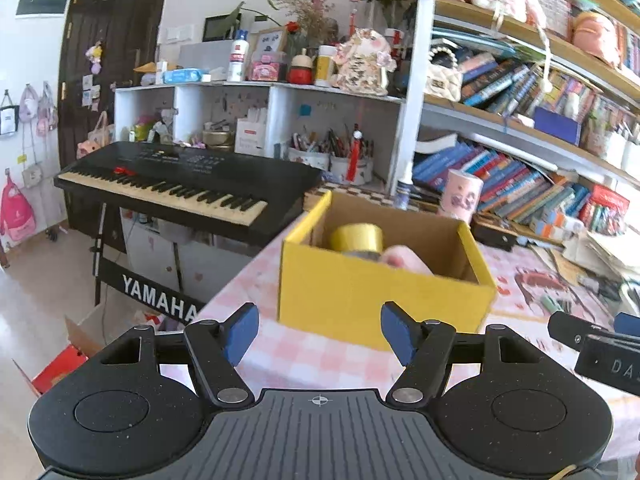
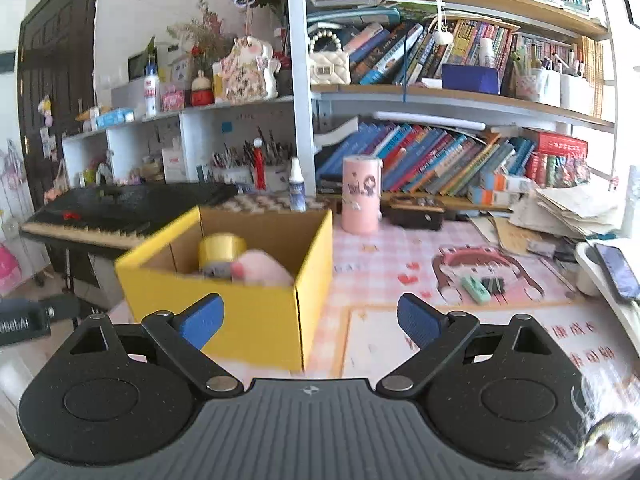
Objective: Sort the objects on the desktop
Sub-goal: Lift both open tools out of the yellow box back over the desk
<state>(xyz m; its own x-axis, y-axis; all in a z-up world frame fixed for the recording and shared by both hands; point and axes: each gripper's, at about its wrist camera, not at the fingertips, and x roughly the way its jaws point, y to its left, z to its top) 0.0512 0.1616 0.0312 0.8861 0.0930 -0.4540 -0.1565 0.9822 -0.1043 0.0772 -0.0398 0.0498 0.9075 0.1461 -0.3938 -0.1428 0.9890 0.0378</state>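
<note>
A yellow cardboard box [image 1: 376, 296] stands open on the pink checked table; it also shows in the right wrist view [image 2: 248, 320]. Inside lie a roll of yellow tape [image 1: 357, 237] [image 2: 222, 249] and a pink soft object [image 1: 406, 261] [image 2: 262, 272]. My left gripper [image 1: 319, 332] is open and empty, just in front of the box. My right gripper [image 2: 310, 320] is open and empty, in front of the box's right corner. A mint green item [image 2: 475, 289] and small black clips [image 2: 493, 283] lie on the table to the right.
A pink cylinder [image 2: 361, 195] and a small spray bottle [image 2: 297, 185] stand behind the box. A black keyboard [image 1: 180, 184] stands left of the table. Bookshelves [image 2: 440, 160] line the back. Papers [image 2: 568, 212] and a phone [image 2: 618, 272] are at the right.
</note>
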